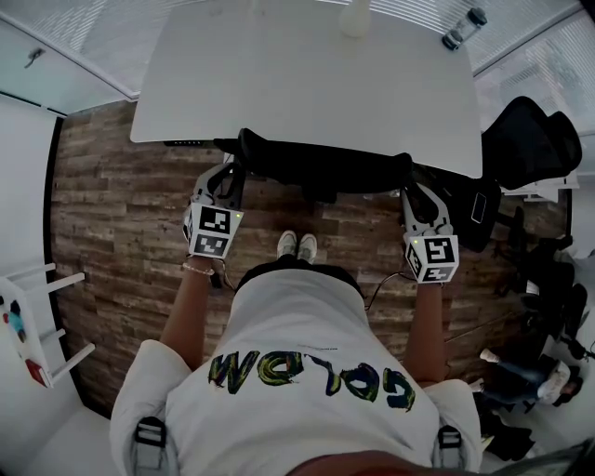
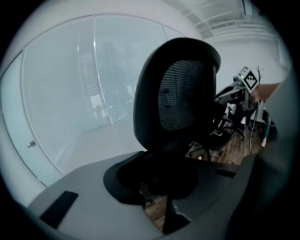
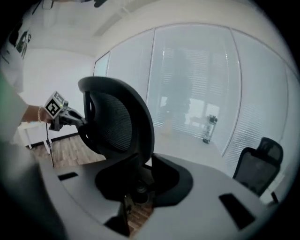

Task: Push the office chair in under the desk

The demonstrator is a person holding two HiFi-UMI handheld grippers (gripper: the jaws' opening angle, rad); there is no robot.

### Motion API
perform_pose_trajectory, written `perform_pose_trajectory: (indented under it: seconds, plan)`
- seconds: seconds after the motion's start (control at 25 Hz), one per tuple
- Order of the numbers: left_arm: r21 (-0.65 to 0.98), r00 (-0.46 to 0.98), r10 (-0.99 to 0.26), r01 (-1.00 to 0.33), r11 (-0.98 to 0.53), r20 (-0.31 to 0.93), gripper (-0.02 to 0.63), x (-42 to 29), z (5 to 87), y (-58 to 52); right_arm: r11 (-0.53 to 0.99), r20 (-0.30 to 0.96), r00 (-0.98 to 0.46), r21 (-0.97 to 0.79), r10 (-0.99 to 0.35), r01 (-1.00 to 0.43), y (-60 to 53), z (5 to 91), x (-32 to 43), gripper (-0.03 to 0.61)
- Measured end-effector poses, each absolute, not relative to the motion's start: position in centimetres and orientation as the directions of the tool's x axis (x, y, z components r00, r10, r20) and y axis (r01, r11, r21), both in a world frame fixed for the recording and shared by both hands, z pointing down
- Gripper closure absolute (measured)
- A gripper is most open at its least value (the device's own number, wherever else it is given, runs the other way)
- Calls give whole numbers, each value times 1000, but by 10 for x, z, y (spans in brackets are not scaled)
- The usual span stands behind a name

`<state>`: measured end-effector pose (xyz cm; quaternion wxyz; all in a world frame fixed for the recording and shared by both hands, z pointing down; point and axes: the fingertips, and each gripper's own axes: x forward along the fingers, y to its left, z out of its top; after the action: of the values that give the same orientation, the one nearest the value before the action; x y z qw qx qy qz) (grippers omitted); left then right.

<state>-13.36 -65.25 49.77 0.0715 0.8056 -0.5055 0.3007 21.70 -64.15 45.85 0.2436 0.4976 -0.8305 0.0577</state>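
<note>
From above, the black mesh office chair (image 1: 321,167) stands with its backrest at the near edge of the white desk (image 1: 307,74); its seat is hidden under the desktop. My left gripper (image 1: 226,175) grips the left end of the backrest, and my right gripper (image 1: 411,191) grips the right end. In the left gripper view the backrest (image 2: 180,98) rises straight out of the left gripper (image 2: 157,183), whose jaws press on its edge. The right gripper view shows the same: the backrest (image 3: 117,124) stands in the right gripper (image 3: 138,187), clamped at its rim.
A bottle (image 1: 463,28) and a pale object (image 1: 355,17) stand at the desk's far edge. A second black chair (image 1: 530,139) and dark clutter (image 1: 539,372) fill the right side. A white rack (image 1: 28,335) is at the left. The person's feet (image 1: 297,245) stand behind the chair.
</note>
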Motion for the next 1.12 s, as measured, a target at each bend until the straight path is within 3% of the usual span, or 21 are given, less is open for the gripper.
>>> perform_pose_trajectory:
  seconds: [0.4, 0.72, 1.12]
  plan:
    - [67, 405, -854, -911, -407, 326, 581, -105, 420, -620, 498, 288, -464, 57, -838, -865, -602, 384, 160, 514]
    - [93, 442, -874, -897, -433, 201, 594, -75, 365, -600, 559, 208, -538, 55, -817, -827, -584, 338, 114, 528]
    - [84, 482, -866, -876, -475, 135, 594, -47, 339, -591, 583, 167, -568, 55, -806, -811, -577, 318, 88, 560]
